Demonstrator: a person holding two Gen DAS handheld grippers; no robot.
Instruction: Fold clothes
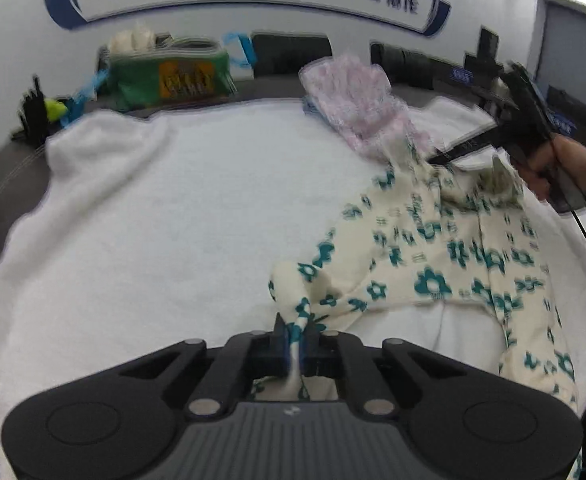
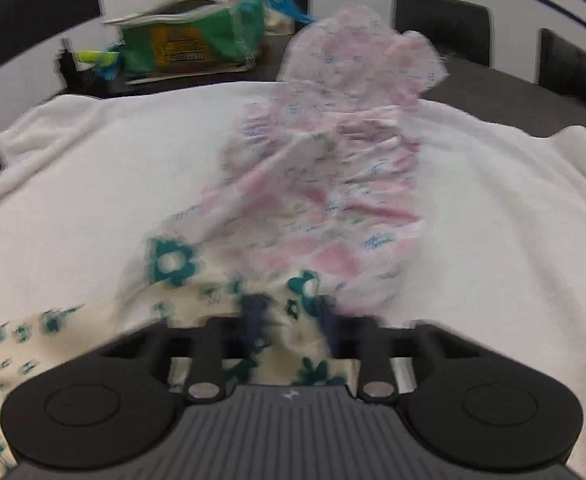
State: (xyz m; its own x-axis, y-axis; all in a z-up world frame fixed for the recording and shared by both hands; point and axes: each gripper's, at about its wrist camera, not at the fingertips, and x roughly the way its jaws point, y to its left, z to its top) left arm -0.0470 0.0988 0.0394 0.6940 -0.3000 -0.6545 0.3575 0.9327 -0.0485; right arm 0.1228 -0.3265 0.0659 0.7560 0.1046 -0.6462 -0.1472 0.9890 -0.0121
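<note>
Just beyond the floral garment (image 1: 453, 248), a pink garment (image 2: 333, 168) lies heaped

Left claw (image 1: 295, 340) clamped tight; right claw (image 2: 289, 320) likewise, hand (image 1: 565, 164) behind

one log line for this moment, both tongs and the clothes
left tongs: shut on floral garment | right tongs: shut on floral garment | pink garment: heaped beyond | white towel: underneath

Black claw (image 1: 296, 340) bodies, ribbed grey housings, silver screws, blue finger pads (image 1: 282, 336).
</note>
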